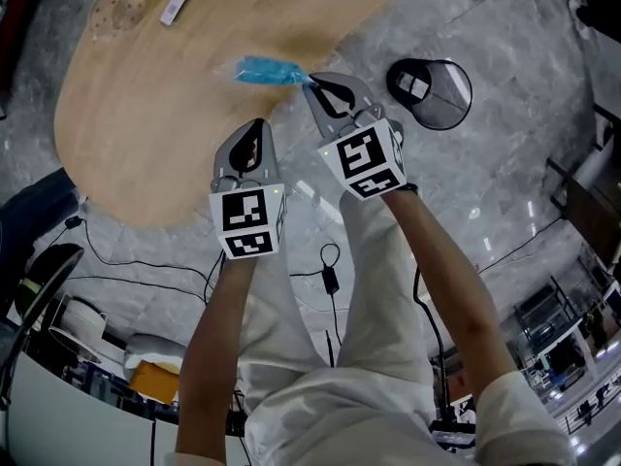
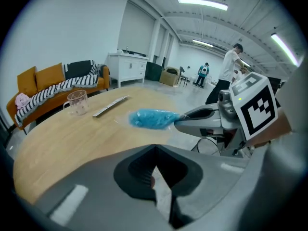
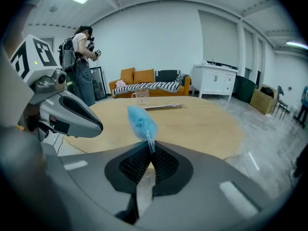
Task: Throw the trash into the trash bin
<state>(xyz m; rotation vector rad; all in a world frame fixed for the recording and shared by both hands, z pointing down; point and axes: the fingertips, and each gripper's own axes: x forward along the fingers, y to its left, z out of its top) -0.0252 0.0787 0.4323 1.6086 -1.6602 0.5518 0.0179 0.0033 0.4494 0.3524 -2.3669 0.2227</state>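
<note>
A rounded pale wooden table (image 1: 165, 115) filled the upper left of the head view, on a glossy grey marble floor (image 1: 505, 163). In the gripper views, an orange sofa (image 3: 143, 76) and a white cabinet (image 3: 216, 78) stood against white walls (image 3: 159, 37), under long ceiling lights (image 2: 202, 4).

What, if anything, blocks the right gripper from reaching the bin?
Likely nothing, so probably yes: the right gripper, shut on the bag, is near the bin, with only floor between them and the bin's mouth open.
</note>
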